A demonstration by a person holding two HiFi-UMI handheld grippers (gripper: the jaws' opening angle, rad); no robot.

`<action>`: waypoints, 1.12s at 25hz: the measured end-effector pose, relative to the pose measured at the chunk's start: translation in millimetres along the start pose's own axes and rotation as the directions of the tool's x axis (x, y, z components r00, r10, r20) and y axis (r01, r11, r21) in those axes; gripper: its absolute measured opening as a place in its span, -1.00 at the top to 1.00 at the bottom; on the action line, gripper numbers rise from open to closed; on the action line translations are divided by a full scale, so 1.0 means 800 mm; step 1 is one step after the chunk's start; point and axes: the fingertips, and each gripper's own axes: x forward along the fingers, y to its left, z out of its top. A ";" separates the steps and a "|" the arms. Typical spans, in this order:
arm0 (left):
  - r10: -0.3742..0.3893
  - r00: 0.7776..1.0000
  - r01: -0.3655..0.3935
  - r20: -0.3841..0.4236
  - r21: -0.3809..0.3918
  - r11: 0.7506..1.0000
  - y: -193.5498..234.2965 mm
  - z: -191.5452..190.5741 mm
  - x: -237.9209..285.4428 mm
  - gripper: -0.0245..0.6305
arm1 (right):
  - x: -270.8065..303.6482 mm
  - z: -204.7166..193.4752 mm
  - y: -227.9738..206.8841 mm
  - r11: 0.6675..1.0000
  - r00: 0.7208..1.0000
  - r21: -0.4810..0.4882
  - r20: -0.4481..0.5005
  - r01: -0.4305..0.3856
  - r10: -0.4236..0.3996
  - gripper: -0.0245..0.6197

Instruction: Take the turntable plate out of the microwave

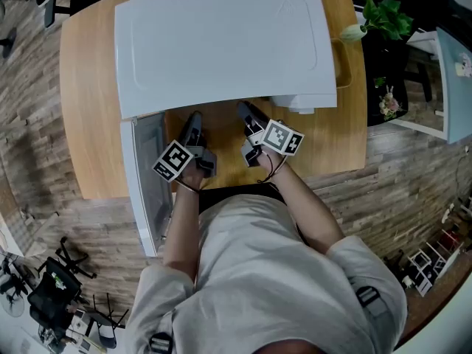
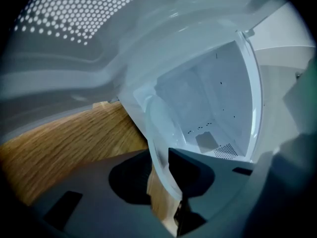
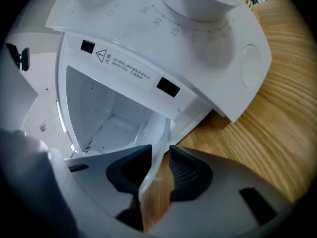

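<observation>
Left tool (image 2: 159, 158) had its jaws partly apart. The rim of the clear turntable plate (image 2: 157, 125) sat between them and lay against one pad (image 2: 190, 168). No squeeze showed. Right tool (image 3: 158, 155) had its jaws partly apart too. The other side of the plate's rim stood in that gap with a little room on each side.

From the head view, the wood-plank floor (image 1: 29, 161) ran all around. The round-cornered wooden desk (image 1: 88, 109) filled the top half. The white microwave (image 1: 221, 43) sat on it at 12 o'clock, and only its flat top showed. Its door (image 1: 147, 190) hung wide open at 8 o'clock from the microwave and reached past the desk's near edge. A person in a pale shirt (image 1: 251, 271) stood at 6 o'clock with both arms reaching forward.

The inside of the microwave (image 3: 104, 113) was white, with tiny holes low on one wall. The plate was out in front of that open mouth, at 6 o'clock from the microwave, over the desk and between the two tools. Its far rim came close to the mouth's bottom edge.

A green plant (image 1: 387, 17) stood at 2 o'clock, off the desk. Each tool had a marker cube, one at 7 o'clock (image 1: 174, 159) and one at 5 o'clock (image 1: 282, 137) from the mouth.
</observation>
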 end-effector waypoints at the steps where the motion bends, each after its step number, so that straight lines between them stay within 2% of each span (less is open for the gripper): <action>1: -0.003 1.000 0.003 0.002 -0.005 1.000 0.000 0.000 0.000 0.57 | 0.001 0.000 0.001 1.000 1.000 -0.005 -0.001 -0.002 0.002 0.58; 5: -0.010 1.000 0.010 0.000 -0.030 1.000 0.001 -0.002 0.000 0.60 | 0.002 0.001 0.002 1.000 1.000 -0.028 -0.003 -0.001 0.001 0.63; 28: 0.021 1.000 -0.021 0.014 -0.011 1.000 0.004 -0.018 -0.027 0.63 | -0.020 -0.014 0.003 0.999 1.000 -0.044 -0.031 0.004 -0.005 0.68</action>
